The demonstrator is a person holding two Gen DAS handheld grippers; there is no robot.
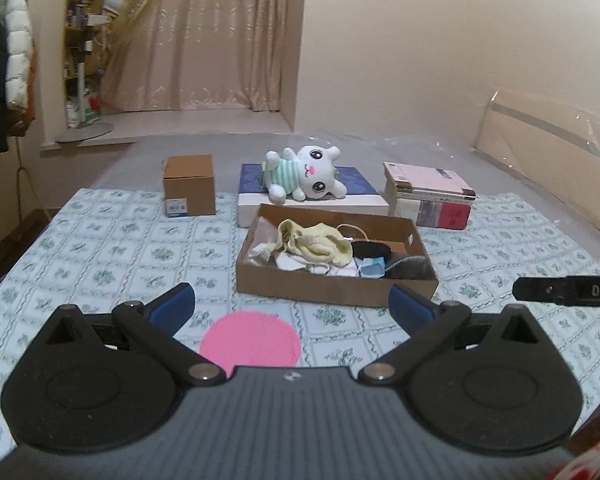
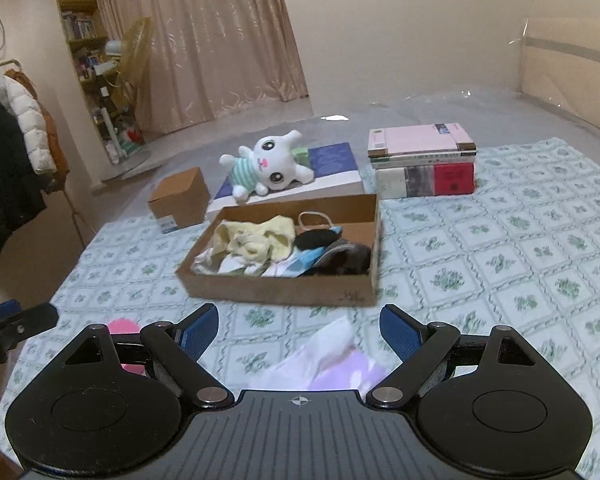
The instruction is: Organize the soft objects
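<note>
On a bed spread with a green-and-white floral quilt (image 1: pixel 112 248), a shallow brown cardboard tray (image 1: pixel 332 286) sat as the centre of the scene, holding a crumpled pale-yellow cloth (image 1: pixel 316 242), white fabric pieces (image 2: pixel 224 264), a light-blue cloth (image 1: pixel 370 268) and a dark, round black item (image 2: pixel 314 240). Behind the tray, a white plush rabbit in a green-striped shirt (image 1: pixel 308 174) lay on its side atop a flat blue-and-white box (image 1: pixel 356 196). To the left of the tray and farther back stood a small closed brown cardboard carton (image 1: pixel 189 184); to its right and back, a stack of books topped by a pink cover (image 2: pixel 422 160).

In front of the tray, the left gripper (image 1: pixel 290 308) was spread wide with nothing between its 2 blue-padded fingers (image 1: pixel 172 304), poised above a round pink cloth (image 1: pixel 250 340) lying flat on the quilt. The right gripper (image 2: pixel 298 332) likewise stood wide apart and empty, with a rumpled white-and-lavender fabric (image 2: pixel 332 364) on the quilt just before the tray, below its jaws. Neither gripper touched the soft items near the tray.
</note>
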